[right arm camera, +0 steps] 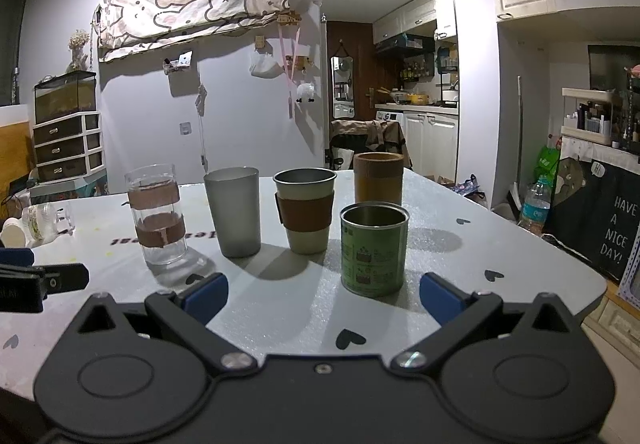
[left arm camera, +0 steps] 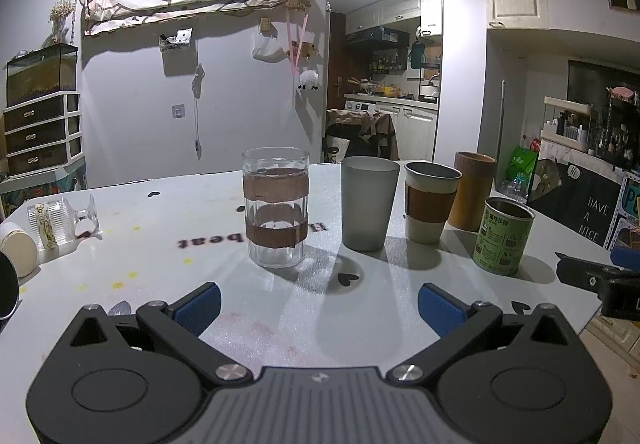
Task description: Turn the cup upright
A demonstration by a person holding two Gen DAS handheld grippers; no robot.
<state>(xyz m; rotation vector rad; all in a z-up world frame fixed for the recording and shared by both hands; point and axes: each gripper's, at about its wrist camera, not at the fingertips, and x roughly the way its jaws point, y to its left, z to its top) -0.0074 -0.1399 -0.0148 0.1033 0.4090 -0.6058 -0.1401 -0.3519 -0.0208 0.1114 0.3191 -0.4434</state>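
Note:
Several cups stand upright in a row on the white table (left arm camera: pixel 280 324): a clear glass with brown bands (left arm camera: pixel 276 207) (right arm camera: pixel 158 213), a grey tumbler (left arm camera: pixel 369 201) (right arm camera: pixel 233 211), a steel cup with a brown sleeve (left arm camera: pixel 430 200) (right arm camera: pixel 306 209), a brown cylinder cup (left arm camera: pixel 472 189) (right arm camera: pixel 378 179) and a green tin (left arm camera: pixel 502 236) (right arm camera: pixel 373 248). A clear ribbed cup (left arm camera: pixel 60 222) (right arm camera: pixel 46 222) lies on its side at the table's left. My left gripper (left arm camera: pixel 319 306) is open and empty, before the glass. My right gripper (right arm camera: pixel 324 298) is open and empty, before the green tin.
A white paper cup (left arm camera: pixel 16 248) (right arm camera: pixel 12 232) lies on its side by the ribbed cup. The right gripper shows at the right edge of the left wrist view (left arm camera: pixel 600 280). The table's right edge drops off beside the tin. A drawer unit stands by the wall behind.

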